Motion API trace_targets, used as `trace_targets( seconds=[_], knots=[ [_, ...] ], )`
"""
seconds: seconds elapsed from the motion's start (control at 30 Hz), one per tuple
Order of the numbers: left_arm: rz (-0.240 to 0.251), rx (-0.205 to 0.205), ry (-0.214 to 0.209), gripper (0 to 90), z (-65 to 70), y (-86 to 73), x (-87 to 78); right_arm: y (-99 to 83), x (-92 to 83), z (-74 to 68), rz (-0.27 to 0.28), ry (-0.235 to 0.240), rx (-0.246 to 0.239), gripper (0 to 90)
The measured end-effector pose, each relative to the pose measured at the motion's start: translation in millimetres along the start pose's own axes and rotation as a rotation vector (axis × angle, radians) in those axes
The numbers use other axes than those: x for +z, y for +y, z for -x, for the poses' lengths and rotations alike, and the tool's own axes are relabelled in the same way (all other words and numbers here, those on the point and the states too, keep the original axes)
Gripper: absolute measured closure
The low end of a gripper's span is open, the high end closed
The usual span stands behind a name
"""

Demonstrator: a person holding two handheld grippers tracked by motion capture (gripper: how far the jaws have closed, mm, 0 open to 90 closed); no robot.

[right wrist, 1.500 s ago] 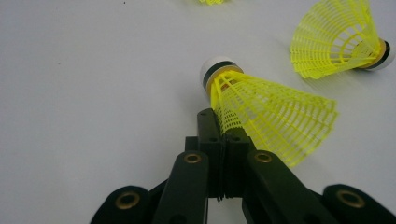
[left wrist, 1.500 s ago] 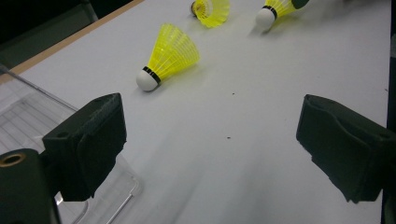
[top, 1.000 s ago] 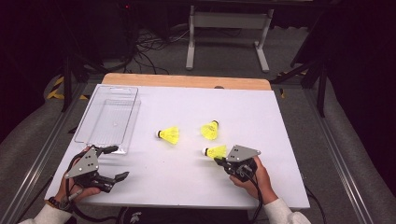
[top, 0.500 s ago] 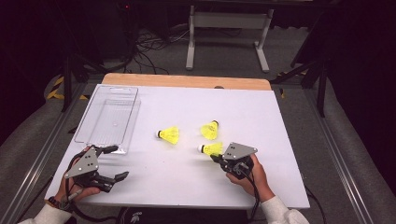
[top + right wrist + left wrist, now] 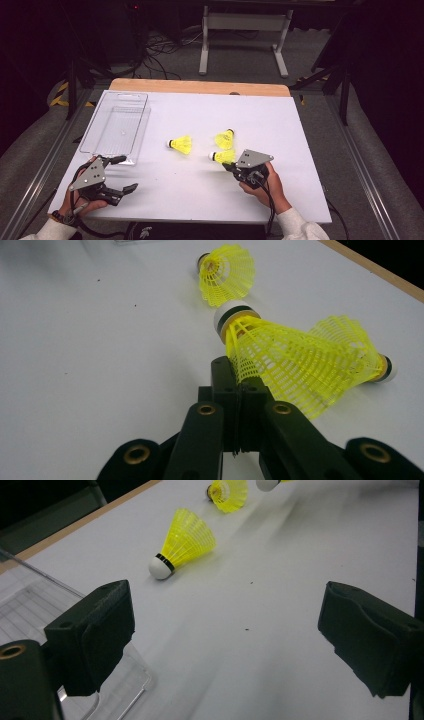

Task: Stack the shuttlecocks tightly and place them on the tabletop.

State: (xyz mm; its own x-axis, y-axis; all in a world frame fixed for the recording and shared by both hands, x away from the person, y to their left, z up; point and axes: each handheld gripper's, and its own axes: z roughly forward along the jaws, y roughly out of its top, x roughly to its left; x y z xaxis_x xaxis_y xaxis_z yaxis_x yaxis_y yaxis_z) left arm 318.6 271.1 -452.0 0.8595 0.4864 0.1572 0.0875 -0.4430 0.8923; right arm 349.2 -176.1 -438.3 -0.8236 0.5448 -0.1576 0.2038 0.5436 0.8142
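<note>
A lab: dark room; floor cables (image 5: pixel 165 47); metal stand (image 5: pixel 245 30).

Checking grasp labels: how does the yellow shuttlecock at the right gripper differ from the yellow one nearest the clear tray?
The yellow mesh-skirted shuttlecock at the right gripper has its skirt edge pinched between the shut jaws of the right gripper; the yellow shuttlecock nearest the clear plastic tray lies free on the white table, untouched. The gripped one sits close beside a third shuttlecock; the free one lies apart. Both are yellow with white cork tips.

Third shuttlecock (image 5: pixel 270 483) cut off by top edge.
</note>
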Motion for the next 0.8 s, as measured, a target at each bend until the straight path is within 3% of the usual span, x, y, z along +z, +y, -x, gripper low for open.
trace_targets(
  seconds=[0.8],
  knots=[
    [0.003, 0.002, -0.002, 8.8, 0.1, -0.5, -1.0, 21.1, 26.4, 1.6, 0.015, 0.022, -0.020, 89.6]
  ],
)
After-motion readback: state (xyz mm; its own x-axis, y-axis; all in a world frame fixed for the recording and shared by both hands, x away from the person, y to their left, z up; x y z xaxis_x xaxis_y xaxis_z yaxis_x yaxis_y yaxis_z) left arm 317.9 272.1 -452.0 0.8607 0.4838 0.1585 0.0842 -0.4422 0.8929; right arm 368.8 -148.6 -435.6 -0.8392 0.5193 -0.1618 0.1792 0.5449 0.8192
